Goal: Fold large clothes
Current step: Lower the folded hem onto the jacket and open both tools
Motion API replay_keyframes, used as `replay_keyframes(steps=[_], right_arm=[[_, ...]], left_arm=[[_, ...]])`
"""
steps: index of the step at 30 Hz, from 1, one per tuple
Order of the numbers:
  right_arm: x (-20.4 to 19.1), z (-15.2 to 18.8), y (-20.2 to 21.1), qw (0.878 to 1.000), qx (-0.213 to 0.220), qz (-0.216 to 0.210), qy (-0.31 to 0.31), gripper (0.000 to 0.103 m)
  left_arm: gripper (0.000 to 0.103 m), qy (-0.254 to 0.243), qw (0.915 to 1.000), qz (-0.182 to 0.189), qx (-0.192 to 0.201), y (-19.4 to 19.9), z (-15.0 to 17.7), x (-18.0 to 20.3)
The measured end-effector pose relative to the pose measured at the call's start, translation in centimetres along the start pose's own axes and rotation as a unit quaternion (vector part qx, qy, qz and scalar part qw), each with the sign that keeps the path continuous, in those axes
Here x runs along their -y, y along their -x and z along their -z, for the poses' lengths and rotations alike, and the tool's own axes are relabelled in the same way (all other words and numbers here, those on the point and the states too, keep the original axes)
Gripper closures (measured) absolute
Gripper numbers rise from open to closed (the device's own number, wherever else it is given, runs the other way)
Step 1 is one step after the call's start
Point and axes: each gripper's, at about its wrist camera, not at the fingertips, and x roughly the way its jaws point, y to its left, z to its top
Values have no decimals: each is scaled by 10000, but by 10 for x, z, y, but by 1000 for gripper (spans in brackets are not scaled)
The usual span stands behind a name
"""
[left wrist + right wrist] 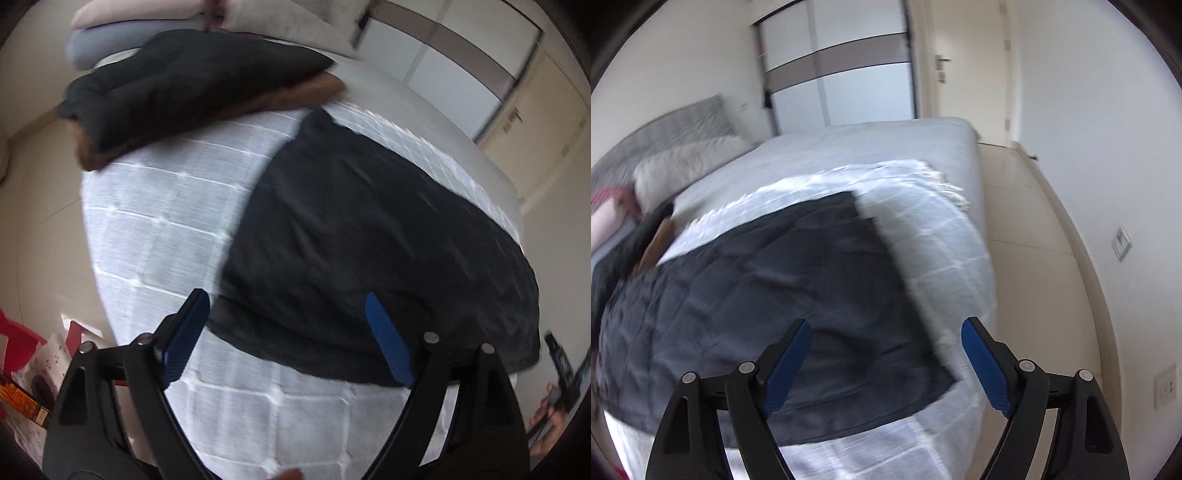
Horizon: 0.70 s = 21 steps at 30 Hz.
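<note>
A large dark garment [369, 240] lies spread flat on a white checked blanket [166, 229] on the bed. It also shows in the right wrist view [768, 295], on the same blanket [945, 236]. My left gripper [284, 299] is open and empty, hovering above the garment's near left corner. My right gripper [884, 325] is open and empty, above the garment's near right corner. The other hand-held gripper [561, 365] shows at the right edge of the left wrist view. Both views are motion-blurred.
A folded dark and brown stack [192, 85] lies at the far end of the bed beside pillows [258, 22]. A fluffy white pillow [687, 166] and headboard are on the left. Bags and red items [33, 369] stand on the floor. Tiled floor [1027, 229], wardrobe [842, 74] and door lie beyond.
</note>
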Motion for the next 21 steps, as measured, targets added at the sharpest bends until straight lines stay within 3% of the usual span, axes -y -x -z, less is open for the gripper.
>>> replay_keyframes(steps=[4,9,15,18,21], right_arm=[[-27,6,3,9988,-311,-264,260,17],[-58,18,8,9949,-560,-459,705,17],[-82,20,14,9900,-895,-720,825,17],[-87,18,25,9878,-999,-783,900,17],[-90,26,36,9872,-982,-762,1000,17]], left_arm=[[16,-386,9990,-132,-157,1,16,34],[10,-1029,9939,-386,-22,8,35,77],[8,-1441,9888,-356,-157,10,51,118],[8,-1601,9865,-334,-53,20,55,131],[1,-1611,9865,-282,66,31,63,137]])
